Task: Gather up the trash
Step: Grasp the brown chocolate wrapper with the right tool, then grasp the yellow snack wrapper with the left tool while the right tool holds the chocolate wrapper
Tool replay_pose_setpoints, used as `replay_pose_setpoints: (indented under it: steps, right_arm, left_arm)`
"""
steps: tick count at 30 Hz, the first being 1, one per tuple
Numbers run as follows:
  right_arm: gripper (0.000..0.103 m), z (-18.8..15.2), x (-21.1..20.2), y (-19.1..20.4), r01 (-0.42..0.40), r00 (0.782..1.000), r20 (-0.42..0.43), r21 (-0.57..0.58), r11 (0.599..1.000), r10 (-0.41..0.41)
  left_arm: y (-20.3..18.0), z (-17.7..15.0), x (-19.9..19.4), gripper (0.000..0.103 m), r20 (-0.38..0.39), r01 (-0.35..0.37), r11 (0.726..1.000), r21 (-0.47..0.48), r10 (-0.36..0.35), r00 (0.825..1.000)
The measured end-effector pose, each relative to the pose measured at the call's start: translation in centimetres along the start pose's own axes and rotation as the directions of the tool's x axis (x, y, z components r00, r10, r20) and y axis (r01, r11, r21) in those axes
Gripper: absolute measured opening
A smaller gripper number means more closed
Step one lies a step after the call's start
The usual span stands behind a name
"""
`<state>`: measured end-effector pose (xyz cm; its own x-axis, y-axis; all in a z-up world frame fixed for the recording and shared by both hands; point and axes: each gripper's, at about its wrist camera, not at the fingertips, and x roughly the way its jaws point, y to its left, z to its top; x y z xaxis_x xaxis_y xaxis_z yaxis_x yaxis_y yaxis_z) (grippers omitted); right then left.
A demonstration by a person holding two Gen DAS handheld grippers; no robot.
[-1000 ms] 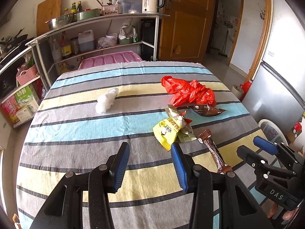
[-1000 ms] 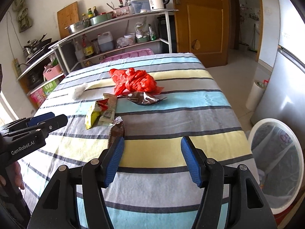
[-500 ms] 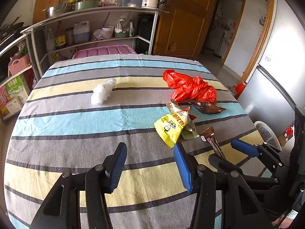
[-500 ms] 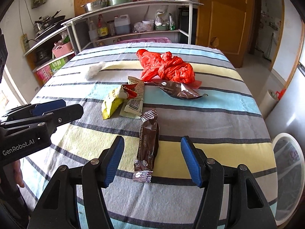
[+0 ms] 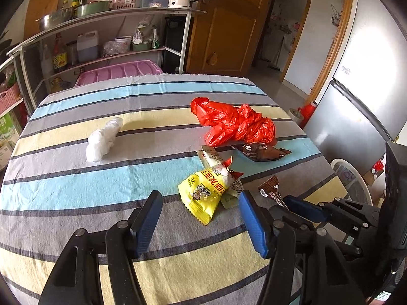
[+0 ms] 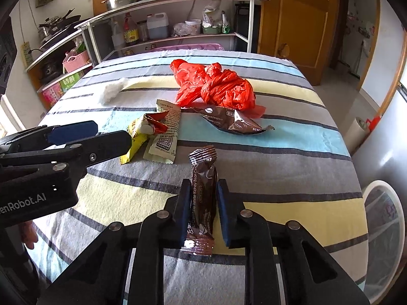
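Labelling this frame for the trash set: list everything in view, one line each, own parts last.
Crumpled red plastic bag: 1, red, table centre-far.
Flattened dark brown foil pouch: 1, brown, just in front of the bag.
Yellow snack packet: 1, yellow, mid-table.
Cream printed wrapper: 1, cream, beside the yellow packet.
White crumpled tissue wad: 1, white, far left.
Long brown bar wrapper: 1, brown, between the right fingers.
White mesh bin: 1, on the floor to the right.
Left gripper: open, empty.
Right gripper: closed on the bar wrapper.

Each black hand-held gripper [image 6: 203, 211] has blue finger pads [image 5: 250, 219], silver screws and white "GenRobot.AI" lettering.
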<state>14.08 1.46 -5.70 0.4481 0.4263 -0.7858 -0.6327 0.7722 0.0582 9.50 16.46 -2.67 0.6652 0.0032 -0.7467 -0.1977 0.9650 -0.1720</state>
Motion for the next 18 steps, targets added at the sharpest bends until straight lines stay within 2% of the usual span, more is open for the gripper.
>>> replay_pose_setpoints:
  steps: [7,11,14,18]
  right_arm:
    - [0.019,0.2,0.2,-0.5,-0.013,1.000,0.001,0.018,1.000,0.013]
    - [0.019,0.3,0.2,-0.7,-0.021,1.000,0.001,0.026,0.999,0.021]
    - [0.019,0.3,0.2,-0.7,-0.025,1.000,0.001,0.028,0.999,0.025]
    - [0.019,0.3,0.2,-0.8,-0.028,1.000,0.002,0.031,0.999,0.028]
  left_arm:
    - [-0.8,0.7,1.7,0.062,-0.017,-0.046,0.997,0.056,0.047,0.999]
    - [-1.5,1.1,1.9,0.062,0.009,-0.055,0.993,0.101,0.054,0.998]
    - [-1.5,1.3,2.9,0.062,-0.022,-0.062,0.992,0.110,0.064,0.998]
    - [-1.1,1.4,3.2,0.062,-0.018,-0.075,0.992,0.099,0.077,0.997]
